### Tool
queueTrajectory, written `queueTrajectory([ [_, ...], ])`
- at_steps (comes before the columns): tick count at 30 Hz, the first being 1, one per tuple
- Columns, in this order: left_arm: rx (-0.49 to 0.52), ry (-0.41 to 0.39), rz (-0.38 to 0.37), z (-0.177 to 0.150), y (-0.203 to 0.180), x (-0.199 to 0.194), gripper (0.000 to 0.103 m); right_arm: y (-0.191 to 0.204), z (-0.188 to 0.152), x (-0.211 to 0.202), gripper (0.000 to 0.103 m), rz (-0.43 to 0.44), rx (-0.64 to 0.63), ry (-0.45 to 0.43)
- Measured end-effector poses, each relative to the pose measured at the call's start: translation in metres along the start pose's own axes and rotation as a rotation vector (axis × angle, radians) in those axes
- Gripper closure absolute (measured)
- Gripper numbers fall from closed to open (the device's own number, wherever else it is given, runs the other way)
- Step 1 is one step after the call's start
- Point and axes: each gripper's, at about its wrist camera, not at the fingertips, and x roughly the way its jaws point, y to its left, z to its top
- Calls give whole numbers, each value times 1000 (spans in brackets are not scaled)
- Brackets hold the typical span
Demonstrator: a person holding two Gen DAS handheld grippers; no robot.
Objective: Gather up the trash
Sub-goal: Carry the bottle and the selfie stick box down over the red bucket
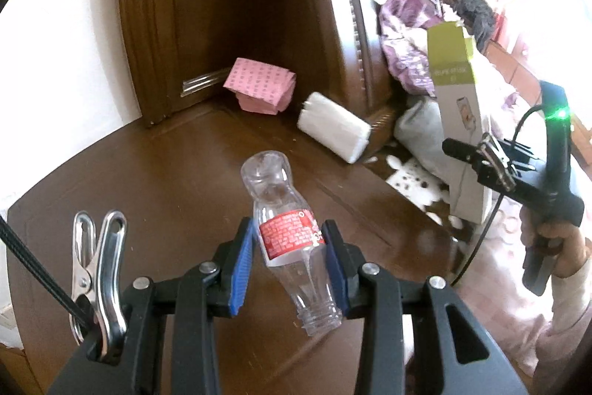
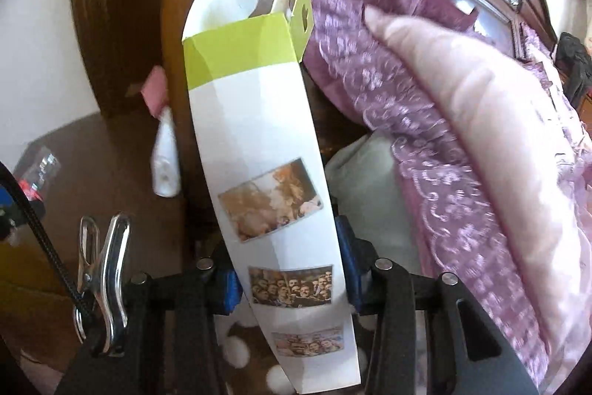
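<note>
Bottle point(image 1: 286, 228) in left gripper point(image 1: 288, 269); carton point(image 2: 266, 173) in right gripper point(image 2: 288, 280).

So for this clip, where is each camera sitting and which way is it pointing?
Left wrist: on the left gripper, looking along it over the brown table; the gripper is closed on the bottle; the right gripper and hand show.
Right wrist: on the right gripper, facing pink bedding; the gripper clamps the box.
Shared: the box, the bottle.
</note>
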Motion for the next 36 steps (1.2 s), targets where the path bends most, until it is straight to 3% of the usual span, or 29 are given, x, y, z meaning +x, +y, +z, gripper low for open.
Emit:
queueTrajectory([
  [7, -7, -25, -48, -22, -7, -37, 65, 20, -31, -66, 60, 76, 52, -115],
  [17, -14, -11, -97, -63, -26, -73, 65, 46, -78, -137, 60, 169, 100, -129],
  [36, 41, 42, -202, -167, -53, -103, 65, 108, -197, -157, 60, 215, 150, -91],
])
